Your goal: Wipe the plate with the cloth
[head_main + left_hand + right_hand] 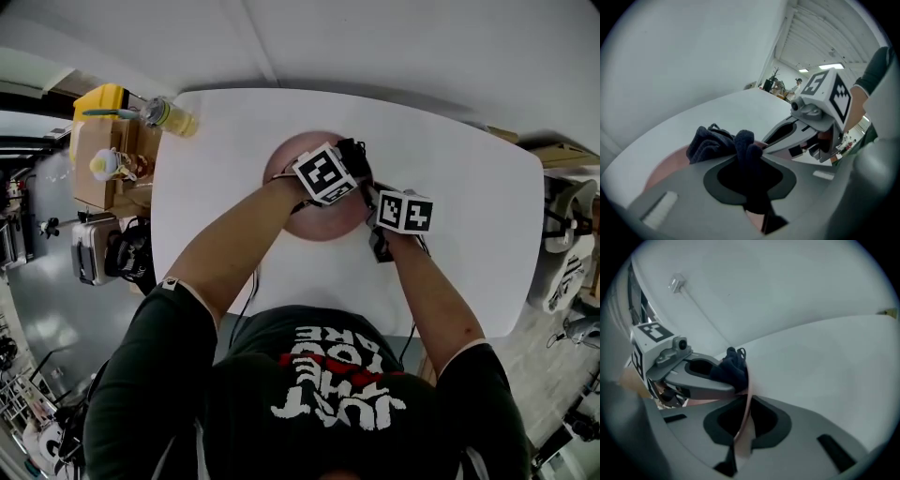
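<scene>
Status of left gripper (749,154): the jaws are closed tight on a dark cloth (710,143). In the left gripper view, one fold of the fabric is pinched between the pads. The remainder is bunched just ahead of the jaws, over the pink plate (665,166).

Status of right gripper (743,427): the jaws are nearly together and clamped on the plate's rim. In the right gripper view I see the thin pink edge running straight through the gap between the pads, with a pad pressing on each face. This view shows the plate edge-on. I cannot tell whether its base sits flat on the surface or is raised off it.

Position of the work: in the head view the plate sits near the middle of the white table (469,187). Both grippers meet over it. The left one comes in over the plate's centre and far side, and the right one is at the plate's right edge. The two marker cubes sit close beside each other. The cloth lies on the plate's inner face, near the rim held by the right gripper.

A bottle (171,117) lies at the table's far left corner, well apart from the plate.
</scene>
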